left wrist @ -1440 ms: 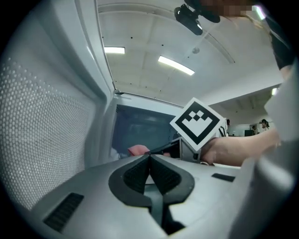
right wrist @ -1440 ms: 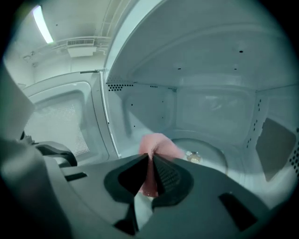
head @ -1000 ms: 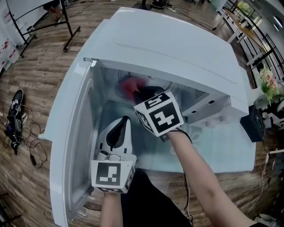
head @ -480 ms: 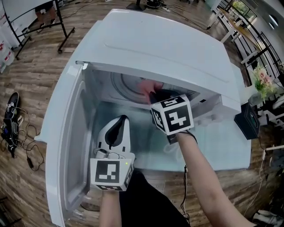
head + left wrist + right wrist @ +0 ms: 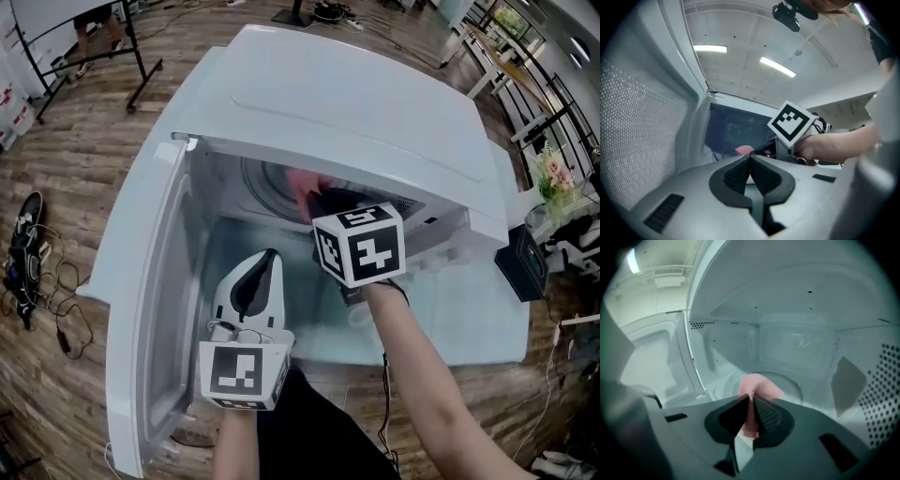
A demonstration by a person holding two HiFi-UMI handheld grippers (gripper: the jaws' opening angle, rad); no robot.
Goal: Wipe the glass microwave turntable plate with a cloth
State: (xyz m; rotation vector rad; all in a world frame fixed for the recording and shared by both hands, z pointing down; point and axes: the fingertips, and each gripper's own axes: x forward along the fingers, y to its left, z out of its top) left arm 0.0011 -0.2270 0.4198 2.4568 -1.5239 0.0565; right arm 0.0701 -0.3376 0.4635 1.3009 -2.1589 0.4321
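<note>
A pink cloth (image 5: 300, 182) lies on the glass turntable plate (image 5: 265, 184) inside the open white microwave (image 5: 356, 103). My right gripper (image 5: 321, 202) reaches into the cavity, shut on the cloth. In the right gripper view, the cloth (image 5: 758, 383) is pinched between the jaws of my right gripper (image 5: 751, 402) and spreads over the plate's rim (image 5: 802, 391). My left gripper (image 5: 262, 265) hovers in front of the opening, shut on nothing. In the left gripper view, my left gripper (image 5: 750, 159) points at the cloth (image 5: 744, 150) and the right gripper's marker cube (image 5: 790, 123).
The microwave door (image 5: 145, 281) hangs open at the left. A perforated cavity wall (image 5: 882, 394) stands close on the right. A black box (image 5: 525, 262) sits on a table at the right, and cables (image 5: 28, 272) lie on the wooden floor at the left.
My right gripper carried the pink cloth rightward across the plate, then eased slightly back. The left gripper stayed almost where it was.
</note>
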